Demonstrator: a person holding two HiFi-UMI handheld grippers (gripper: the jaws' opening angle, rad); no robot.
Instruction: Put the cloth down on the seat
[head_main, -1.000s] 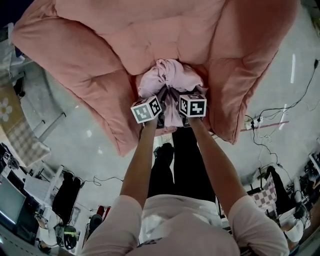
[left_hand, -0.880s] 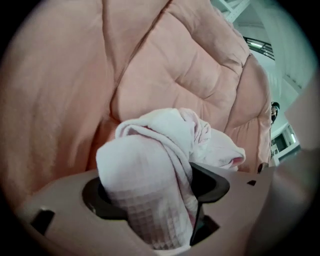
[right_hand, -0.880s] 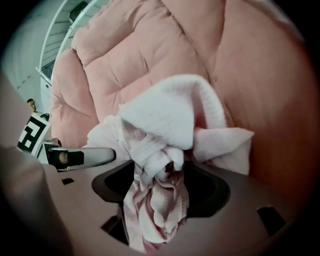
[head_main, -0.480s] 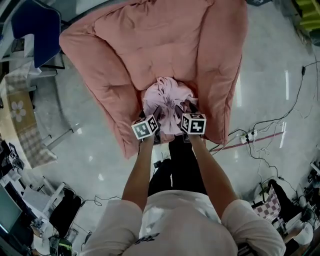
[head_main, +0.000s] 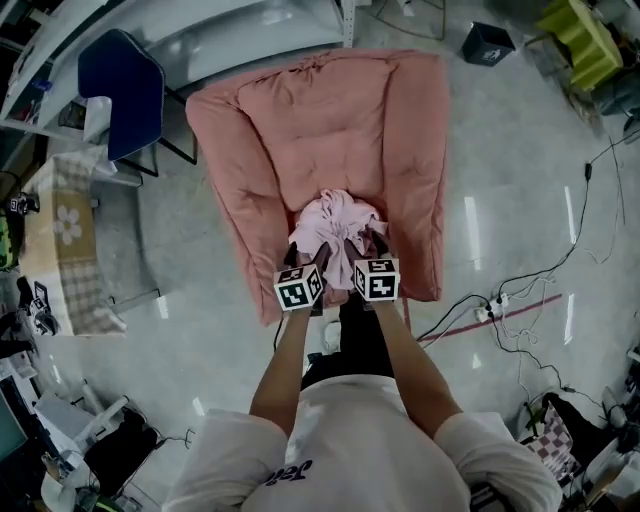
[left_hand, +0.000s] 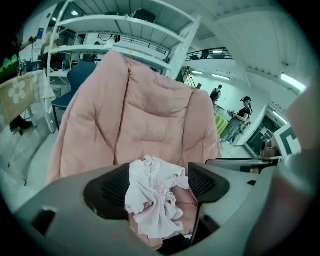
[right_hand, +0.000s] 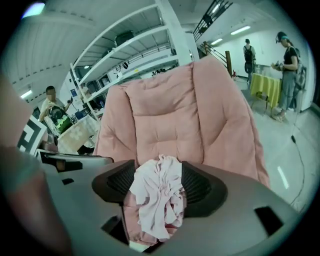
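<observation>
A crumpled pale pink cloth sits bunched at the front of the seat of a padded pink armchair. My left gripper and right gripper are side by side at the cloth's near edge, each shut on a bunch of it. In the left gripper view the cloth hangs between the dark pads of my left gripper, with the armchair behind. In the right gripper view the cloth fills the gap of my right gripper in front of the armchair.
A blue chair and a table with a flower-print cover stand to the left of the armchair. Cables and a power strip lie on the floor at the right. A dark bin and a green crate stand far right. People stand in the background.
The head view has pulled back and up, so the whole armchair now shows. Both grippers stay at the cloth on the seat front, with the same hold.
</observation>
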